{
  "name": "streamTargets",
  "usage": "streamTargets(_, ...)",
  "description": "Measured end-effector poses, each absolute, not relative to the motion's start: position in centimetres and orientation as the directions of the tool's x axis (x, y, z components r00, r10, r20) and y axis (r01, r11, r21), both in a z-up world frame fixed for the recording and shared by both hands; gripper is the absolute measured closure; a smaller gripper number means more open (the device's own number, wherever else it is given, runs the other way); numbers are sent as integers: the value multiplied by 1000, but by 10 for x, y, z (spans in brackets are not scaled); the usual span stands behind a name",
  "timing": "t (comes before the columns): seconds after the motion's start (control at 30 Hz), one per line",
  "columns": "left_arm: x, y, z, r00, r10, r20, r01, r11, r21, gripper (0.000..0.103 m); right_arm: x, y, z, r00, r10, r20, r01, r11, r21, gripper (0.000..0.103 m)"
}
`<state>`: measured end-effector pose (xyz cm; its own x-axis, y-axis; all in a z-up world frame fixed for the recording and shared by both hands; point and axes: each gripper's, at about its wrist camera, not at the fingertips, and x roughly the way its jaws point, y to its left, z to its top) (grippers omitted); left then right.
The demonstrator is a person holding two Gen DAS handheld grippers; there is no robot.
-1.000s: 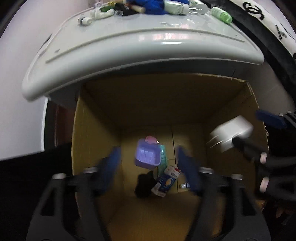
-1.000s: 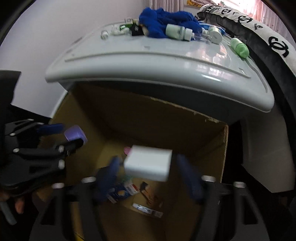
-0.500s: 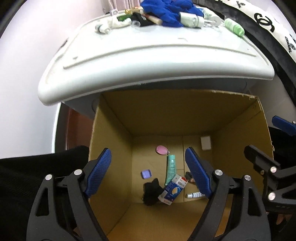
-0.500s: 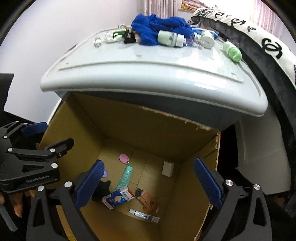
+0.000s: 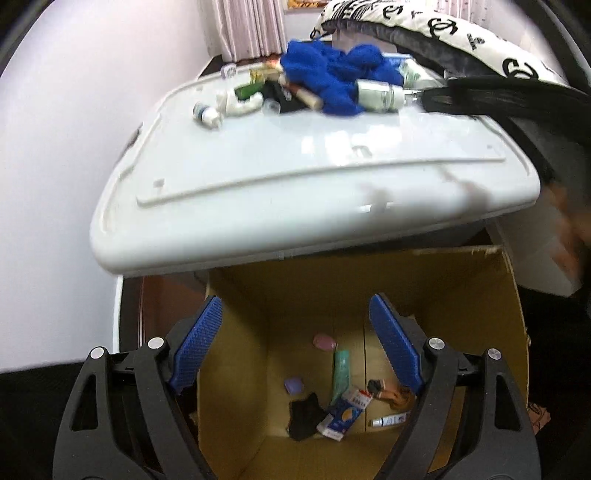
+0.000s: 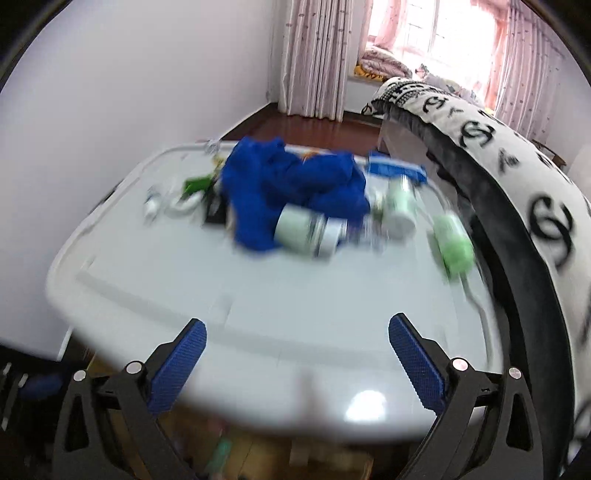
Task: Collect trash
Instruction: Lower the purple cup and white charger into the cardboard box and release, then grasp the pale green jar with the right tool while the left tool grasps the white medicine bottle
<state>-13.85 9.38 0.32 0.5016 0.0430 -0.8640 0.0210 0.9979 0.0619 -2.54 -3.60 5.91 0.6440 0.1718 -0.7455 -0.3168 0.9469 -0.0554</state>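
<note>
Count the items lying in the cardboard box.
8 visible: pink tag, green tube, purple piece, black cloth, blue-white carton, small white tube, dark-capped item, brown item. The left gripper may hide more.

left wrist: steeply down into cardboard box (image 5: 480,295) | right wrist: across white lid (image 6: 295,295) | shared: lid

- Daylight pours in through the window (image 6: 436,33) and its pink curtains (image 6: 314,55) at the back, and the panes are blown out to near white
- Pale glare patches sit on the glossy white lid (image 5: 295,177) in both views
- The cardboard box (image 5: 461,295) beneath it lies in the lid's shadow, its inside dim and yellowish
- The right wrist view is smeared by motion: the blue cloth (image 6: 291,184) and the bottles (image 6: 306,232) are streaked, with soft outlines
- The left wrist view is sharper, though its right edge is blurred
- Fisheye bending curves the lid's edge, and dark corners frame both views
</note>
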Motion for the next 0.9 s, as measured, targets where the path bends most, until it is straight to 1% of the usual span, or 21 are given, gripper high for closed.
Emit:
streamTargets(0.07,-134,93,8,520,46,-853,22,997,67,23,8,-25,49,647,137,-750,-341,932,-124,6)
streamTargets(0.13,-131,92,9,534,55,-844,30,996,83,23,27,-18,40,642,136,-755,-372,915,-152,7)
streamTargets(0.2,-128,93,8,541,59,-839,35,995,93,23,43,-13,36,640,171,-749,-425,891,-159,14)
streamTargets(0.23,-127,94,6,541,61,-839,34,995,94,23,48,-10,35,638,181,-749,-448,878,-169,14)
streamTargets(0.3,-124,95,2,525,55,-850,35,996,86,23,59,0,31,615,203,-762,-522,829,-201,20)
streamTargets(0.37,-121,95,-4,498,37,-867,38,997,65,23,65,10,26,605,188,-774,-576,774,-262,30)
streamTargets(0.43,-119,96,-7,489,26,-872,37,998,50,23,74,15,20,578,168,-799,-607,743,-283,40)
streamTargets(0.47,-118,96,-7,488,23,-873,37,998,47,23,78,16,18,573,161,-804,-614,733,-291,43)
streamTargets(0.6,-116,96,-10,481,17,-876,37,999,40,23,100,16,7,533,142,-834,-631,723,-281,43)
streamTargets(0.7,-116,96,-11,482,23,-876,41,998,49,23,101,18,4,528,130,-839,-628,725,-283,43)
streamTargets(0.83,-115,100,-9,485,35,-874,27,998,55,23,84,5,15,515,168,-841,-571,799,-190,43)
streamTargets(0.9,-111,106,-6,486,40,-873,7,999,50,23,72,-8,23,505,209,-837,-547,828,-124,43)
